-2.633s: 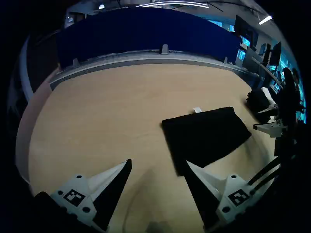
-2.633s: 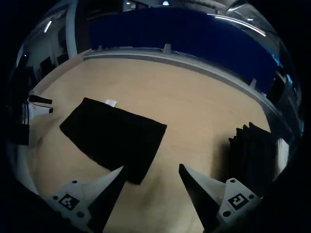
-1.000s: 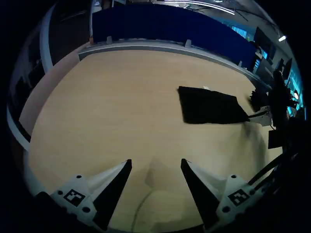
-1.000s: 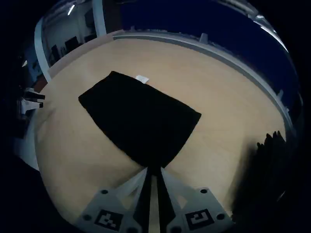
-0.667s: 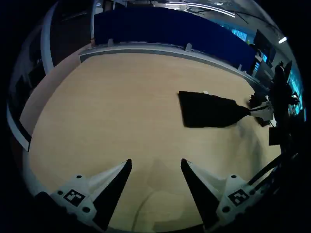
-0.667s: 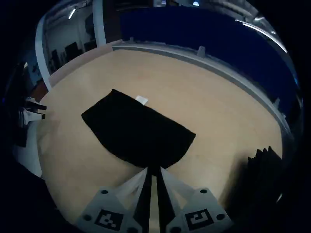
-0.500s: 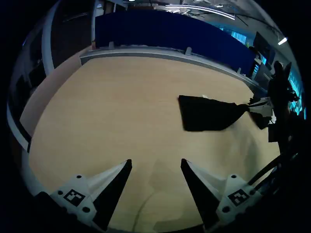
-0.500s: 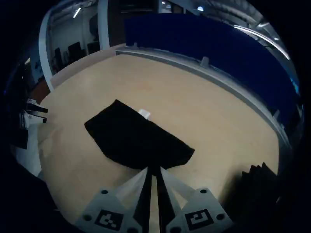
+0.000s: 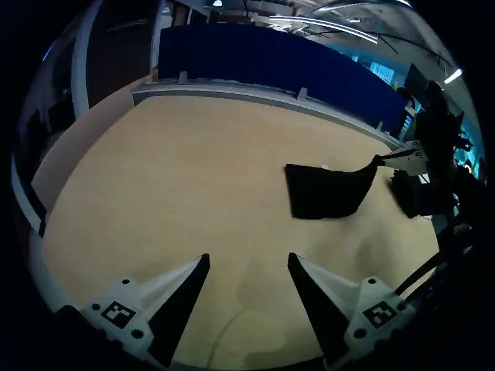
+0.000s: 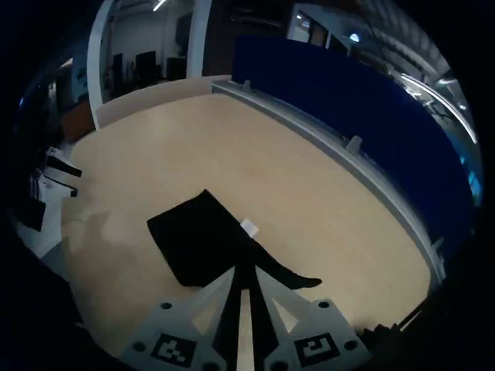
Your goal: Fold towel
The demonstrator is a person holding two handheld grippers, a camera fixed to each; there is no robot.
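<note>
Right hand-held gripper [image 10: 244, 271] tight on towel [image 10: 192, 247]

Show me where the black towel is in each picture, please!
Left gripper view: the black towel lies right of the middle on the table, with one corner raised by the right gripper.
Right gripper view: the black towel sits low in the middle, pinched by the right gripper.
Shared landmark: the blue divider along the table's far edge.
</note>
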